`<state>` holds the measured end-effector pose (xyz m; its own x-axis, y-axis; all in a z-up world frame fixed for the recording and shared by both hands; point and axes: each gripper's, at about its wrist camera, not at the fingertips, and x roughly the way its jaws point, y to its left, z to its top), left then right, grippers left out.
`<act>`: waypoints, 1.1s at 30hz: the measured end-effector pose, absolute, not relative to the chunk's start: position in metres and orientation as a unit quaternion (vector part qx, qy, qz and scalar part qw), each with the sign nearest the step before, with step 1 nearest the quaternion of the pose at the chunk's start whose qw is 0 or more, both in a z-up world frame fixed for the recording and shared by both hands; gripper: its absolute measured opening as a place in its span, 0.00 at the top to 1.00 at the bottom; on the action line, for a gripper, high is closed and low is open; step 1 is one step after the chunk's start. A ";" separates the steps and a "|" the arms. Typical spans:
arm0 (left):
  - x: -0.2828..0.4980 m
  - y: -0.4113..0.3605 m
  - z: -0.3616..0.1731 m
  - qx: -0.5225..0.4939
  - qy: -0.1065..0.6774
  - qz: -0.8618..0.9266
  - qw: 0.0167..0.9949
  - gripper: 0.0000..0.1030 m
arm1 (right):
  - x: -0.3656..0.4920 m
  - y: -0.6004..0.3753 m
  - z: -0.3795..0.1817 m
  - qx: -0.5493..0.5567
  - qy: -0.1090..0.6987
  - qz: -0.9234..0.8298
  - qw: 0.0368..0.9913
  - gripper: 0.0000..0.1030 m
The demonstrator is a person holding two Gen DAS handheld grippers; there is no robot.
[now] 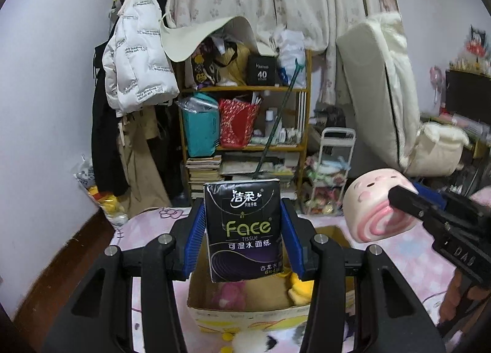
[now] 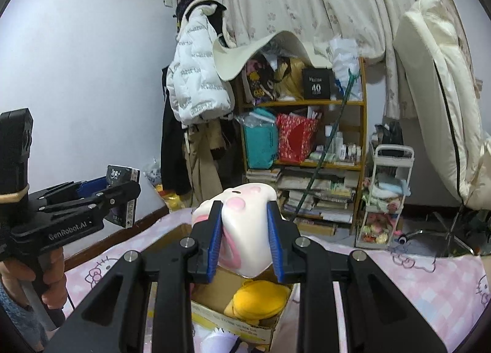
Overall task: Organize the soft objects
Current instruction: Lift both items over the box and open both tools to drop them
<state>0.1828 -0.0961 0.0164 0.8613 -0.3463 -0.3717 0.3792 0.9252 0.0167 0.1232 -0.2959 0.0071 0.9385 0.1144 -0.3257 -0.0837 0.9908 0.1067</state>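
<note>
Both loads hang just above the open brown cardboard box (image 1: 245, 307): left gripper (image 1: 242, 230) clamped on the upright black tissue pack (image 1: 242, 227), right gripper (image 2: 245, 230) squeezing the pink-and-white squishy roll toy (image 2: 245, 230) (yellow plush (image 2: 257, 300) already inside).

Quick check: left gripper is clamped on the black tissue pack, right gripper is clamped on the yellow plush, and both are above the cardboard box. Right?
Not quite. The right gripper is clamped on the pink-and-white squishy toy, as the right wrist view shows; the yellow plush lies in the cardboard box. The rest stands: the left gripper is clamped on the black tissue pack, and both are above the box.
</note>
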 end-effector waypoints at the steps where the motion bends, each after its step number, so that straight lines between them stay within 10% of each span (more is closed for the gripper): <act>1: 0.185 -0.098 0.011 0.050 0.189 -0.186 0.963 0.55 | 0.126 -0.297 0.003 0.048 0.173 0.051 0.982 0.72; 22: 0.224 -0.101 -0.052 0.047 0.305 -0.193 0.932 0.53 | 0.156 -0.292 -0.068 0.044 0.282 0.034 0.958 0.65; 33: 0.212 -0.089 -0.044 0.030 0.290 -0.182 0.939 0.17 | 0.146 -0.297 -0.068 0.065 0.281 0.036 0.957 0.48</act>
<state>0.2124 -0.0894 -0.0436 0.7660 -0.3246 -0.5550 0.3596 0.9319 -0.0487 0.1462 -0.2975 -0.0682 0.8395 0.1060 -0.5329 -0.0333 0.9890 0.1443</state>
